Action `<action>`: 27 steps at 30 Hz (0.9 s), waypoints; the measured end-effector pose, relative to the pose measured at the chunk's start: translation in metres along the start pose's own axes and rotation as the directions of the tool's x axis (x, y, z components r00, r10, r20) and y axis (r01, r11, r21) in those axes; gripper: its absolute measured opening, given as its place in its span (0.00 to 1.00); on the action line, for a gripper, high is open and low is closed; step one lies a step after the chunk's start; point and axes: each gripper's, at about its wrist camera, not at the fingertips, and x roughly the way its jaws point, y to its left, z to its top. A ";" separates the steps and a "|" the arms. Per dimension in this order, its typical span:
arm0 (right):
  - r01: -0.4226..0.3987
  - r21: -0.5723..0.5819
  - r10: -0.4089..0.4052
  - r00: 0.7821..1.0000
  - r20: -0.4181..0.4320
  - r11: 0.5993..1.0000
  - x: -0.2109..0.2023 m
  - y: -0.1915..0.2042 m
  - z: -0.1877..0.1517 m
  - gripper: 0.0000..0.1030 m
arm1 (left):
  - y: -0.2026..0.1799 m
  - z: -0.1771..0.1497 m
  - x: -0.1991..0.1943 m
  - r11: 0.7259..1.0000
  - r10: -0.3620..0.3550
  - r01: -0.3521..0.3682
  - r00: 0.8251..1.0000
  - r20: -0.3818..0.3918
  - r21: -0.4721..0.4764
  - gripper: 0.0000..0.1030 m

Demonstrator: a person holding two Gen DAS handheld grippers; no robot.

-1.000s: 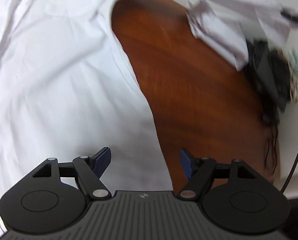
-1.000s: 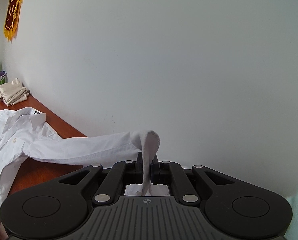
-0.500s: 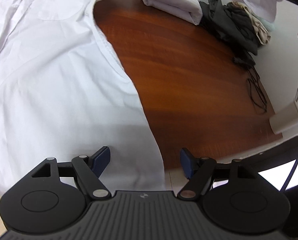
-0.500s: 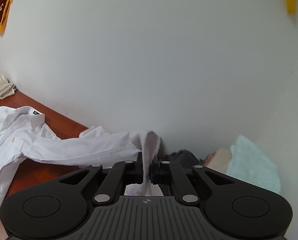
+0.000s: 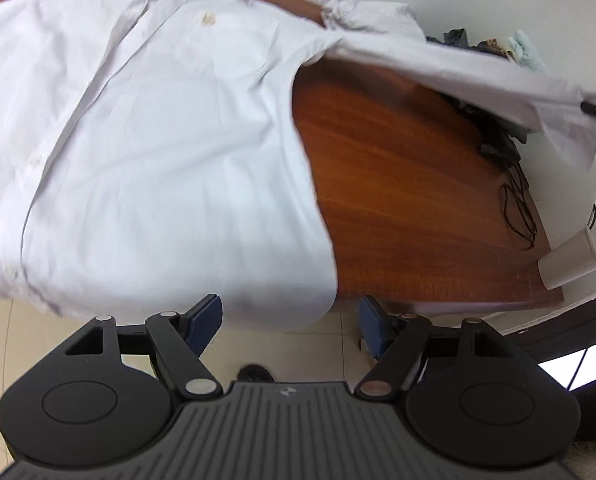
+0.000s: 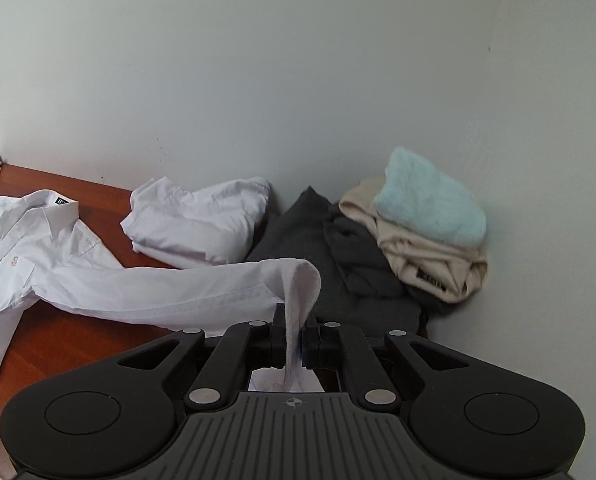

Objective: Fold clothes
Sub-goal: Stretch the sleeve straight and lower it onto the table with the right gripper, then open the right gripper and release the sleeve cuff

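The shirt (image 5: 158,152) is thin, smooth white cloth on a glossy reddish wood table (image 5: 409,184), while the towel (image 6: 429,198) looks fluffy and the right gripper (image 6: 294,344) matt black plastic.

Plain indoor room, likely home or office: wooden bench (image 5: 409,184) against bare white wall (image 6: 298,80), tiled floor (image 5: 2,344), piled clothes (image 6: 381,248) in the corner.
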 end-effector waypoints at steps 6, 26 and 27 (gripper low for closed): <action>-0.036 0.050 0.038 0.999 -0.032 0.998 0.010 0.000 -0.037 0.10 | -0.006 0.022 0.010 0.999 0.016 -0.017 1.000 0.007 0.028 0.77; -0.211 0.105 0.226 0.959 -0.171 0.972 -0.021 0.051 -0.145 0.36 | -0.038 0.108 0.072 0.991 0.113 -0.116 0.992 0.050 0.069 0.77; -0.210 0.106 0.225 0.962 -0.157 0.972 -0.027 0.051 -0.142 0.36 | -0.037 0.111 0.074 0.990 0.116 -0.120 0.992 0.050 0.069 0.77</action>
